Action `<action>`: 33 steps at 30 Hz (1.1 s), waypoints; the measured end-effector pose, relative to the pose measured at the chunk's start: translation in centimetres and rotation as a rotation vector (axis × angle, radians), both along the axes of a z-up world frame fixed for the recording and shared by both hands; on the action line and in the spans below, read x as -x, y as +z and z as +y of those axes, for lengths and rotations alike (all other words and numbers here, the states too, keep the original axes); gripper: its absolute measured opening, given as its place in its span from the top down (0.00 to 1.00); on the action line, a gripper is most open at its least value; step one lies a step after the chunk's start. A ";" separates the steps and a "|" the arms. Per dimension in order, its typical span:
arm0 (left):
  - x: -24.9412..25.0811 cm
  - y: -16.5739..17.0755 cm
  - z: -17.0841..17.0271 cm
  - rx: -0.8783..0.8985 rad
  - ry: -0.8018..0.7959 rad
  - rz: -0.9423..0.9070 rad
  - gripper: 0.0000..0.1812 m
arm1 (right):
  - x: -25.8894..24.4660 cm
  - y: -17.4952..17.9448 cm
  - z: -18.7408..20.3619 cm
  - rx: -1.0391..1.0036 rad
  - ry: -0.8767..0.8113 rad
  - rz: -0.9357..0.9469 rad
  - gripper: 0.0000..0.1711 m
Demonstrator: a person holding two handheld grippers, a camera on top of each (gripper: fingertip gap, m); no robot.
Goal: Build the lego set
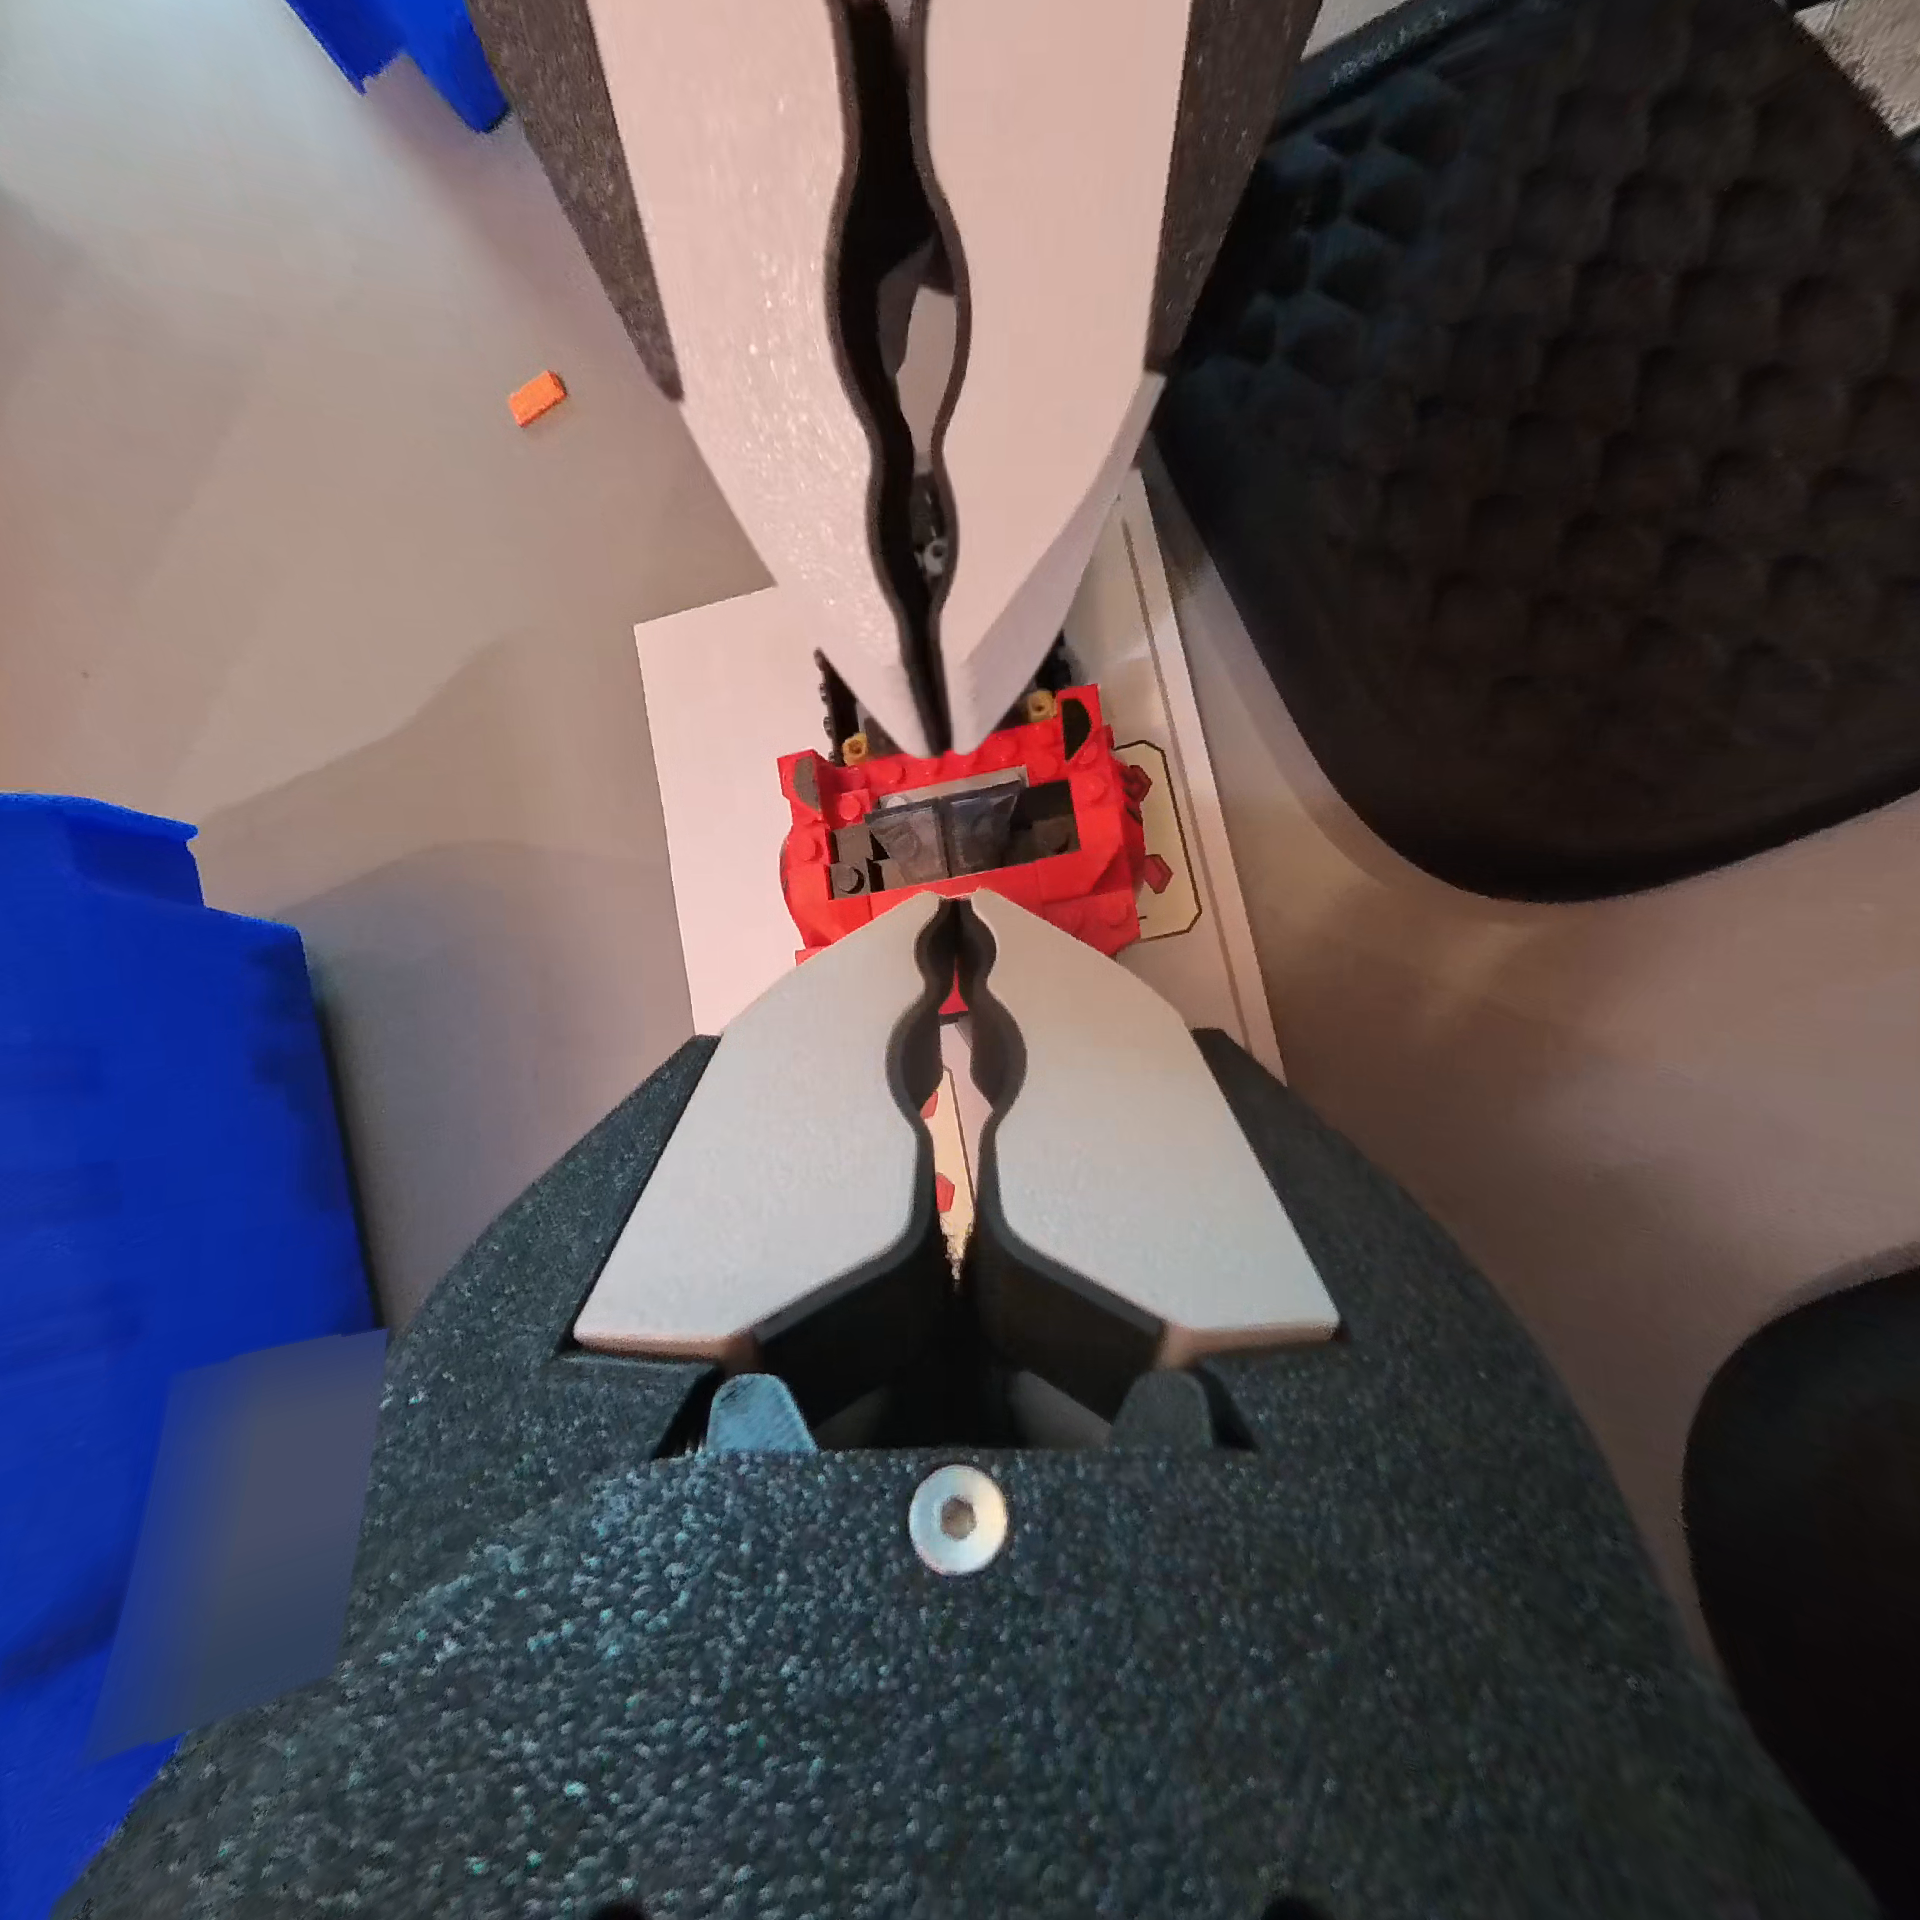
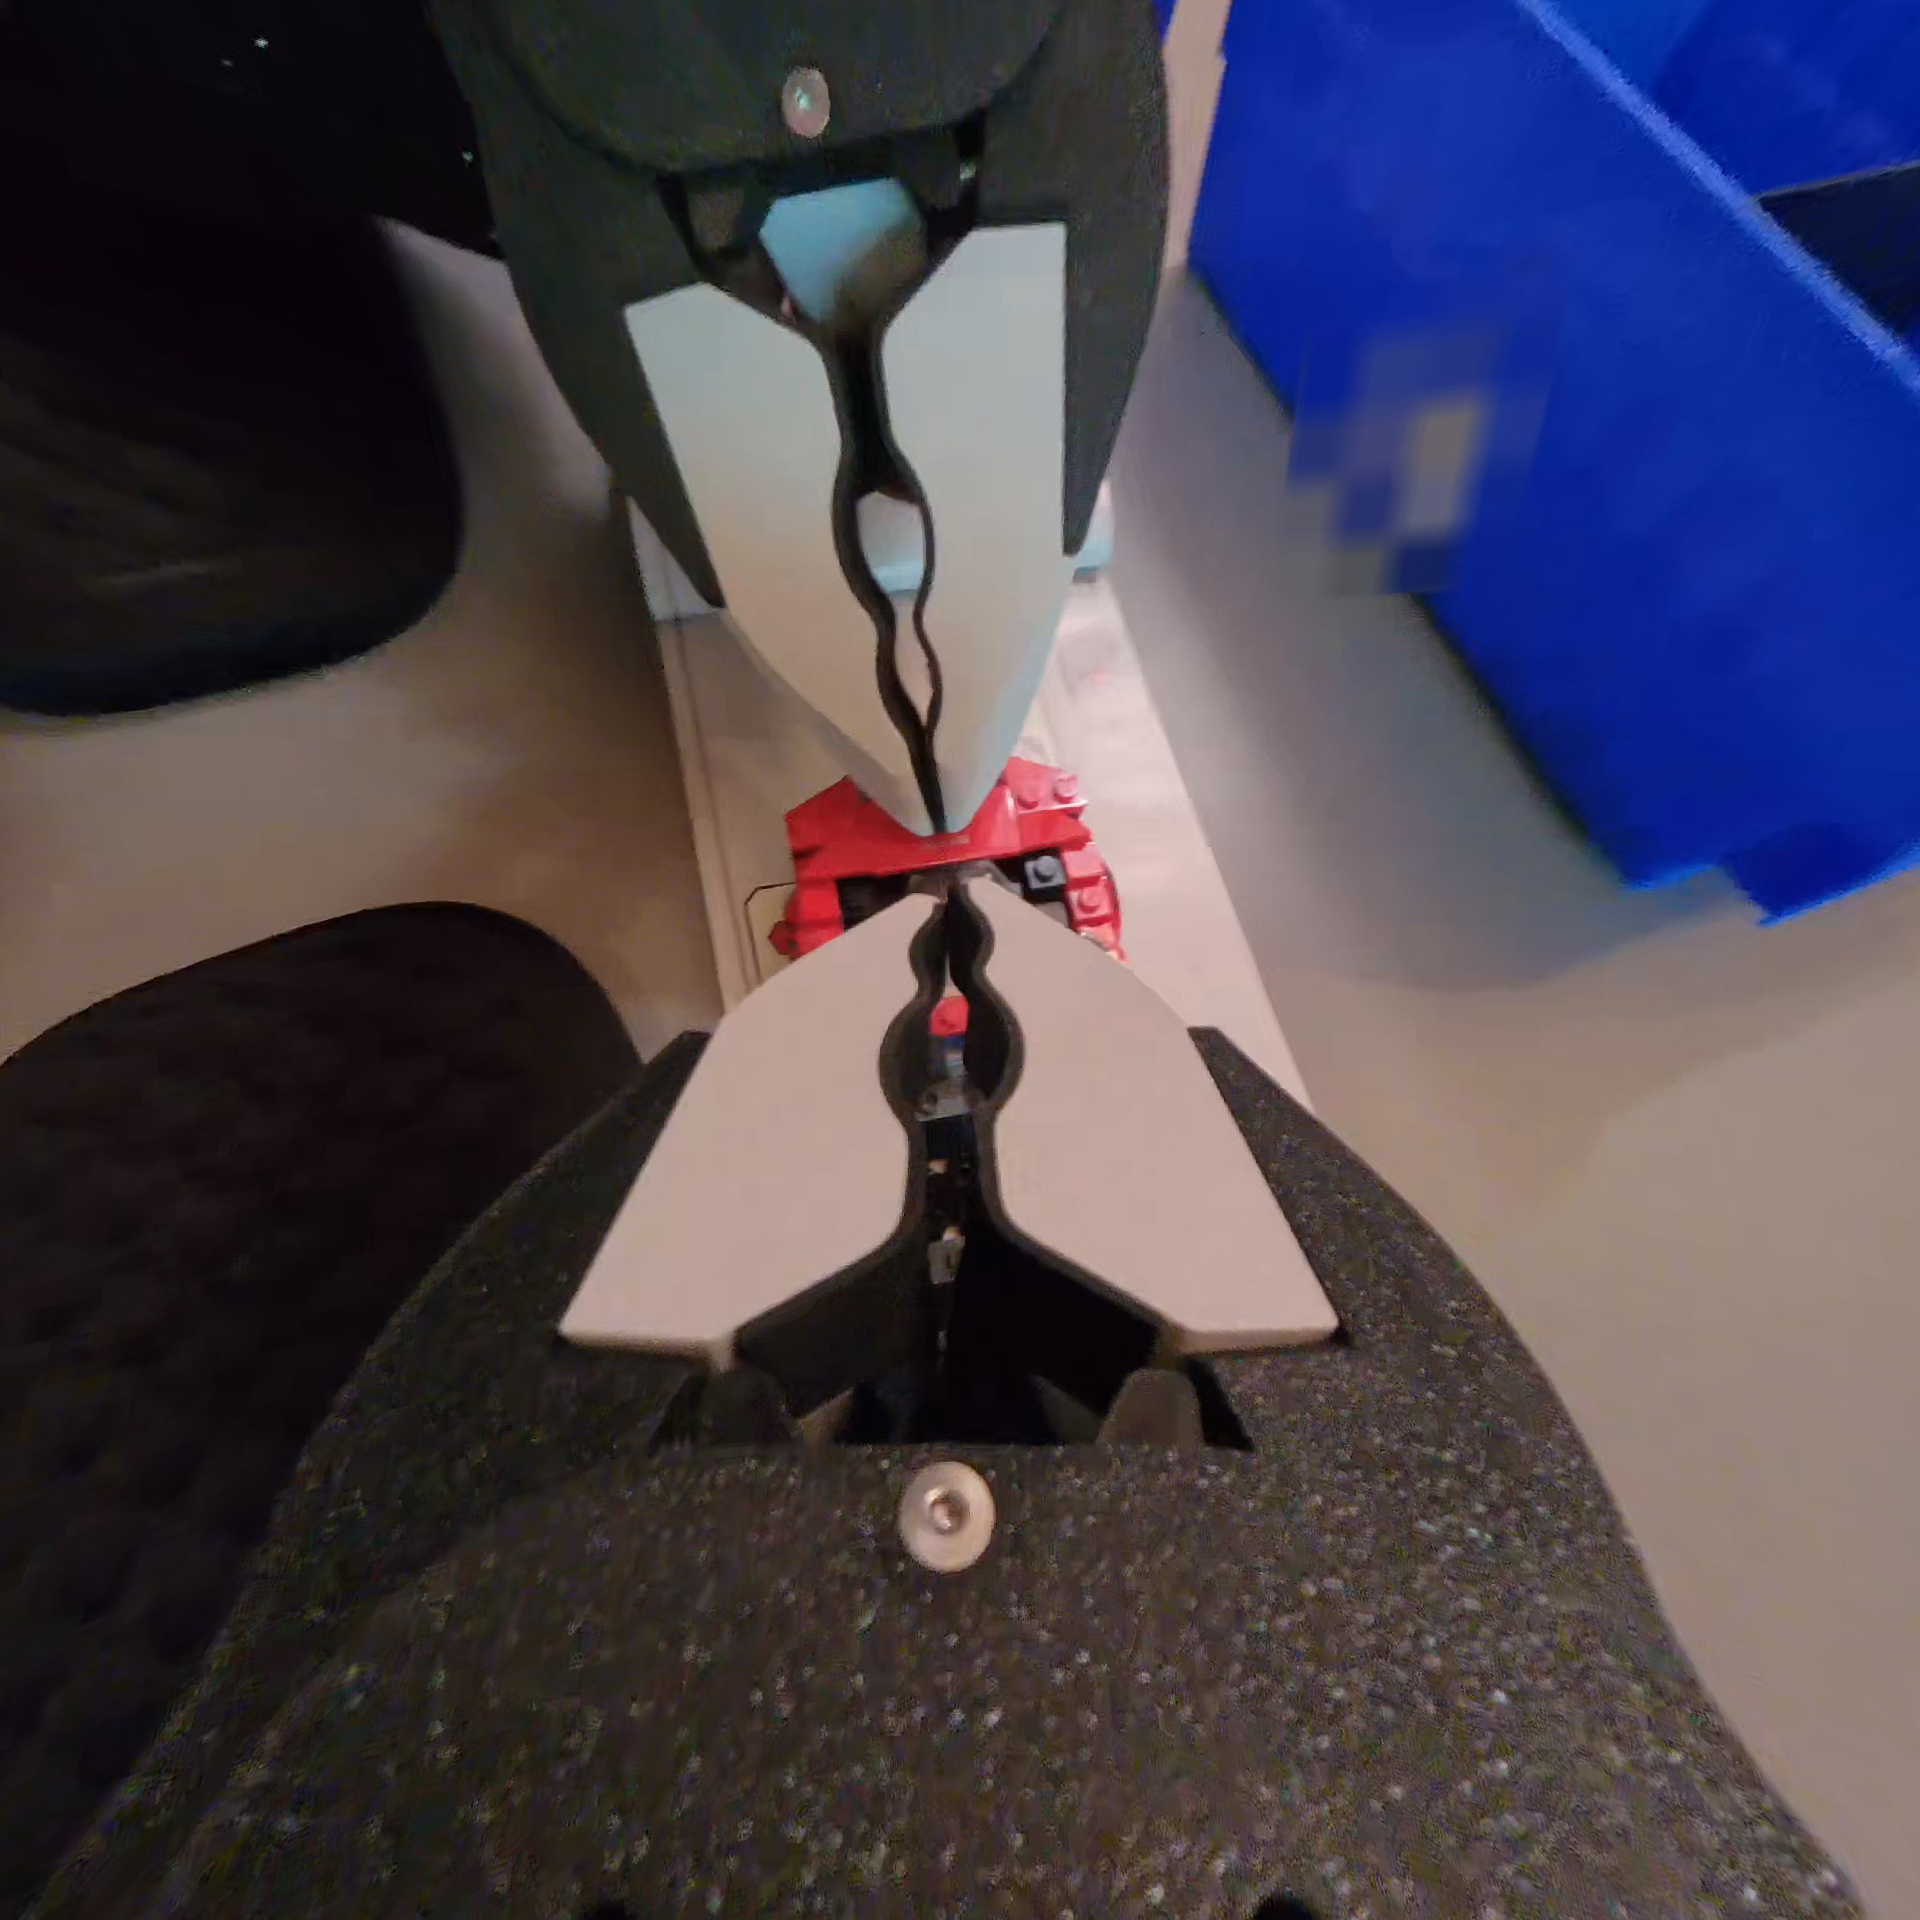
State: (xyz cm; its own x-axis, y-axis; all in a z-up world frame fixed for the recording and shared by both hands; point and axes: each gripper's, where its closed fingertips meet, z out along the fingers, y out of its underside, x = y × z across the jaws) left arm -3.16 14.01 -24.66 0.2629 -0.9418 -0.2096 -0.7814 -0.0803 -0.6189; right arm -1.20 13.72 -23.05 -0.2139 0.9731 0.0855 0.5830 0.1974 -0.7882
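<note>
A red lego car model [image 1: 935, 831] with a dark grey and black interior lies on a white instruction sheet [image 1: 707, 748]. My left gripper [image 1: 956, 906] is shut, and its closed tips rest on the model's near red edge. The right gripper [image 1: 945, 740] comes in from the opposite side, also shut, with its tips on the model's far red edge. In the right wrist view my right gripper [image 2: 951, 902] is shut over the red model [image 2: 831, 842]. There the left gripper [image 2: 940, 826] touches a flat red plate on the model. I see nothing between either pair of pads.
A small orange brick [image 1: 537, 398] lies loose on the table at the left. Blue bins stand at the left [image 1: 156, 1143] and at the upper right of the right wrist view [image 2: 1610, 468]. Black padded cushions [image 1: 1558, 416] [image 2: 260, 1195] flank the sheet. Both grippers' tips are close together, under 4 cm apart.
</note>
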 end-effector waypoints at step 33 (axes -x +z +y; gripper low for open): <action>5.3 3.8 -1.8 -0.087 0.227 -0.135 1.00 | 0.7 -4.3 1.6 0.065 0.110 -0.243 0.49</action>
State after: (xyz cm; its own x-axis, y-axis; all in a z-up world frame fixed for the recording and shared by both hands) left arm -8.49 12.20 -20.82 0.4965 -0.8356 -0.2353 -0.6591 -0.1865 -0.7286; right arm -1.91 15.30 -27.33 -0.3251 0.9447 -0.0433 0.7347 0.2235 -0.6406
